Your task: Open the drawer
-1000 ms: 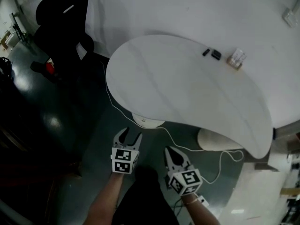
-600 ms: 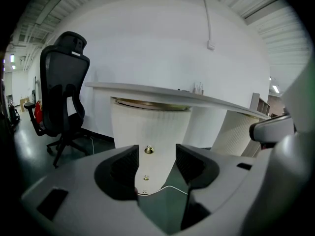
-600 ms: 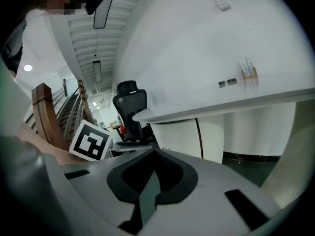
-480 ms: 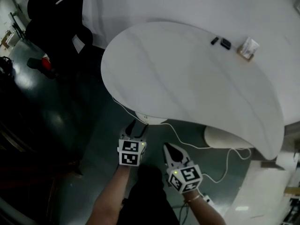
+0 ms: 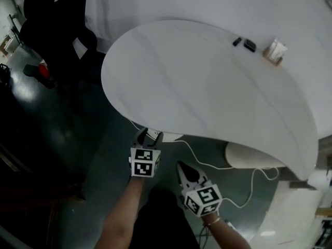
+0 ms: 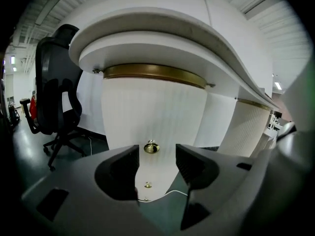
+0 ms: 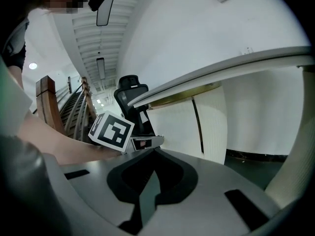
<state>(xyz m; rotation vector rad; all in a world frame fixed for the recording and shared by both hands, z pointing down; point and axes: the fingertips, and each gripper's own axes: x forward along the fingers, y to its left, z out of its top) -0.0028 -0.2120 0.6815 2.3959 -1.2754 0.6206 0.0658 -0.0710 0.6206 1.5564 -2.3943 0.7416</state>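
Shut white drawer (image 6: 153, 113) w/ brass knob (image 6: 151, 147)

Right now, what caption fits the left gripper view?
Open left gripper aimed at the brass knob on the white desk pedestal.

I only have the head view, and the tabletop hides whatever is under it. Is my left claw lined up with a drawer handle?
Observer: Yes. The left gripper view shows a brass knob on the white pedestal, centred between the open jaws of the left claw. Neither jaw touches it.
Operator: What about my right claw? From above I can't read its jaws.
Observer: In the right gripper view, the right claw is shut with nothing between its jaws.
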